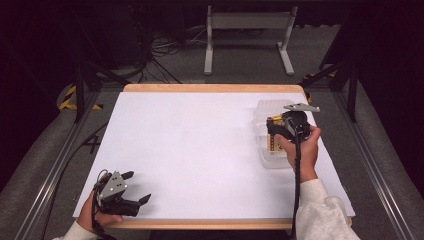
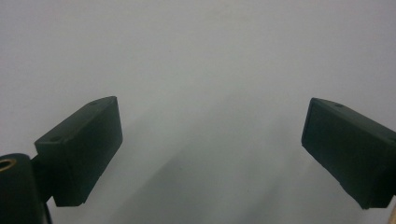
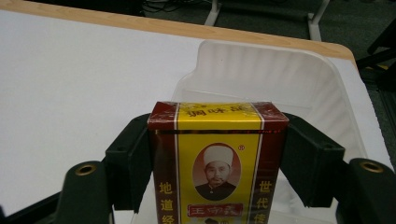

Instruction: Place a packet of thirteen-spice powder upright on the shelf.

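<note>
I have the right gripper (image 1: 272, 136) clamped on a box (image 3: 217, 158), a red and yellow packet with a portrait and printed characters on its face. In the right gripper view both black jaws press flat against its two sides, and it stands upright between them. I hold it at the right side of the table (image 1: 190, 145), over a clear plastic tray (image 3: 299, 79) that sits near the far right corner. Whether the box touches the tray floor I cannot tell. My right hand (image 1: 302, 150) wraps the gripper body, with the cable running back along the sleeve.

My left gripper (image 1: 136, 187) sits at the near left corner, its jaws spread wide with nothing between them. In the left gripper view they frame plain white tabletop.
</note>
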The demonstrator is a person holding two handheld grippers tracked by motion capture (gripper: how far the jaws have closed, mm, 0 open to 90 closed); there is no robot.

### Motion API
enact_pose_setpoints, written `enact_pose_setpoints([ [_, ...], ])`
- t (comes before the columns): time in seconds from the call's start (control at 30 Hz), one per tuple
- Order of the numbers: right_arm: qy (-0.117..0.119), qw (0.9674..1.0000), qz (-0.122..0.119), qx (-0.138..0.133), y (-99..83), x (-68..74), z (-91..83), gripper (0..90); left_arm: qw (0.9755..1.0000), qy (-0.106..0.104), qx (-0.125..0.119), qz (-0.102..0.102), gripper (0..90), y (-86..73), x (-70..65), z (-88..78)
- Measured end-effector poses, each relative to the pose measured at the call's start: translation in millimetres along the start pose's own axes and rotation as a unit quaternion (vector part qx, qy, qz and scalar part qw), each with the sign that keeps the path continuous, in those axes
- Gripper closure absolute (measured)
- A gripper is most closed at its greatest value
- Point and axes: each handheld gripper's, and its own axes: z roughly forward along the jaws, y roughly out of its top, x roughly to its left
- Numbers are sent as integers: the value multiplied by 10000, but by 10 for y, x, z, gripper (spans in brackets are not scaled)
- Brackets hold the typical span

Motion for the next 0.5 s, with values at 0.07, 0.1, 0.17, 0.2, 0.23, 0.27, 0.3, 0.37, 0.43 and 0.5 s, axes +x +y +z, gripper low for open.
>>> enact_pose_setpoints([
  [0.07,19,10000,-7,3,-20,-2,-14,323,10000,4,4,7,59,0,-1,-1],
  [0.1,20,10000,-1,6,-28,-2,-20,323,10000,6,4,6,60,0,-1,-1],
  [0.17,39,10000,8,32,-39,-8,-29,323,10000,4,2,8,60,0,-2,-1],
  [0.2,52,10000,2,37,-43,-12,-37,323,10000,3,3,10,60,0,-2,-1],
  [0.23,60,10000,5,30,-45,-16,-41,323,10000,-2,6,7,60,0,-1,-1],
  [0.27,66,10000,7,33,-50,-16,-47,323,10000,-2,8,8,59,-1,0,-1],
  [0.3,67,10000,4,34,-53,-14,-49,323,10000,-5,1,-3,59,-1,-1,0],
  [0.37,56,10000,-34,61,-68,-10,-45,322,10000,-7,8,10,60,-1,0,-1],
  [0.43,49,10000,-34,56,-74,-8,-45,322,10000,-15,8,13,59,-1,0,-1],
  [0.5,39,10000,-46,46,-86,-1,-50,321,10000,-18,4,2,60,-2,0,0],
])
